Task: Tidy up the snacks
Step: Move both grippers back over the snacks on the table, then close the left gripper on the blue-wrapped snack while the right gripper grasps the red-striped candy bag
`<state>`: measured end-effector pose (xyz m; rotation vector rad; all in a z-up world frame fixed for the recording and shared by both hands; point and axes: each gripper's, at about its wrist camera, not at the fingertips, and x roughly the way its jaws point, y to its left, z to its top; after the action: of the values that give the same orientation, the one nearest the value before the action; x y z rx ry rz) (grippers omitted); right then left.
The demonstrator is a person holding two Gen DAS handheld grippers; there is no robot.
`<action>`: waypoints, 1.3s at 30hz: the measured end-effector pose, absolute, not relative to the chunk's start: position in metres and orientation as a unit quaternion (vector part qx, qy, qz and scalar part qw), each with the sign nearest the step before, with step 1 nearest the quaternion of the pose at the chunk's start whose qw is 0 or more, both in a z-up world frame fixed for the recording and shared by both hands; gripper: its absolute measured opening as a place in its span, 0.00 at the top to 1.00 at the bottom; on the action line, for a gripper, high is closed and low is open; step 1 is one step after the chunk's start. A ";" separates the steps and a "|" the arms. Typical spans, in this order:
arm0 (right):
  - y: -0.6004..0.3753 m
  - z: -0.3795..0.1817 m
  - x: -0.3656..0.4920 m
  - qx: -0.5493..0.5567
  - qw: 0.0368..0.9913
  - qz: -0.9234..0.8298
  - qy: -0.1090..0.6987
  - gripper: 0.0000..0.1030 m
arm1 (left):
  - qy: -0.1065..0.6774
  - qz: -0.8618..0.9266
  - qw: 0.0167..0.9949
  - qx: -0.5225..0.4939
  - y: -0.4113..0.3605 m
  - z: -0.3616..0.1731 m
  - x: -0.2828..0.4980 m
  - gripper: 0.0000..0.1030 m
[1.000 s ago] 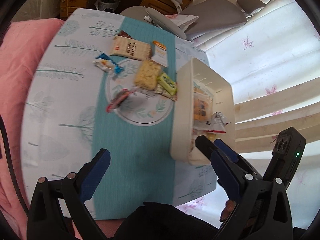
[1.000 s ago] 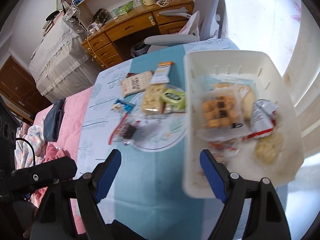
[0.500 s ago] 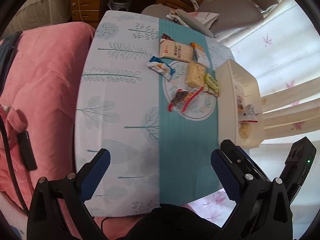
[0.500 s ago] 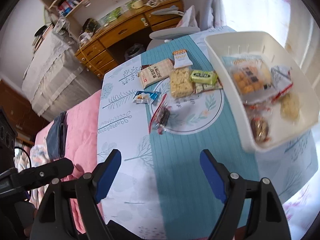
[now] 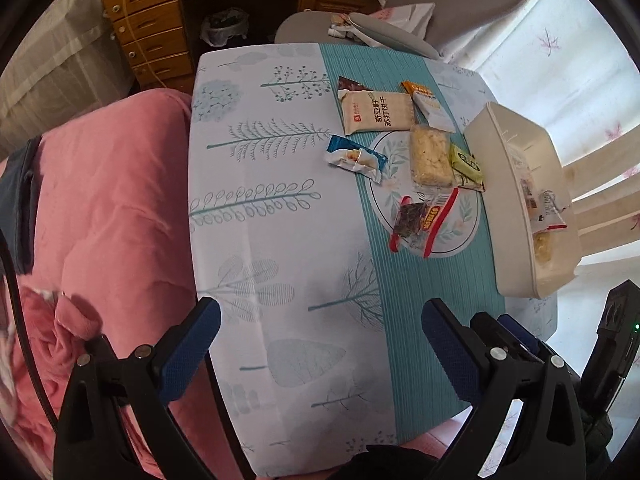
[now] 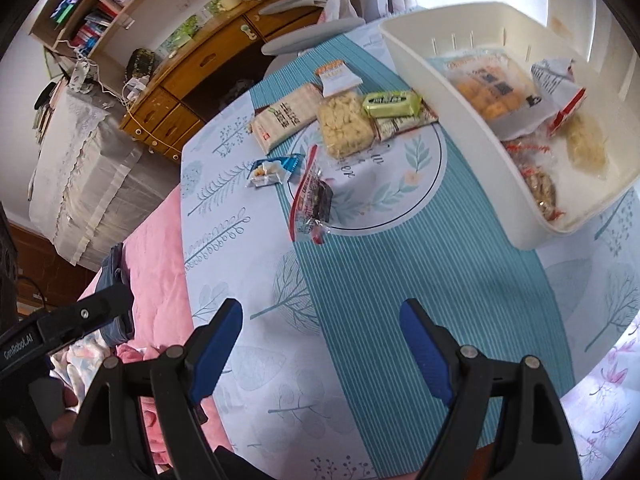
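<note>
Hovering over the near end of the worktop (image 5: 280, 240), both grippers show jaws spread wide and empty: left gripper (image 5: 320, 344), right gripper (image 6: 320, 344). Bare cloth lies between them and the white bin (image 6: 472, 128), which sits at the worktop's right edge, long axis running away from the cameras, several packets inside. Left of the bin: yellow cracker pack (image 5: 431, 156) and green bar (image 5: 466, 164) lying lengthwise alongside it, red-edged packet (image 5: 420, 220) nearer, blue wrapper (image 5: 354, 158) farther left.
</note>
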<state>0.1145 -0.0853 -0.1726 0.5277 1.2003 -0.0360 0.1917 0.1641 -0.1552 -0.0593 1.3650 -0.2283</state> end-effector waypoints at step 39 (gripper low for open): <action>-0.071 -0.263 0.225 0.166 0.805 0.058 0.566 0.46 | 0.642 -0.129 0.755 0.032 0.060 -0.295 0.350 0.13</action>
<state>0.2252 -0.0711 -0.2634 0.3564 1.2123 0.1248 0.3503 0.0602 -0.2945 0.0698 1.3994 -0.2819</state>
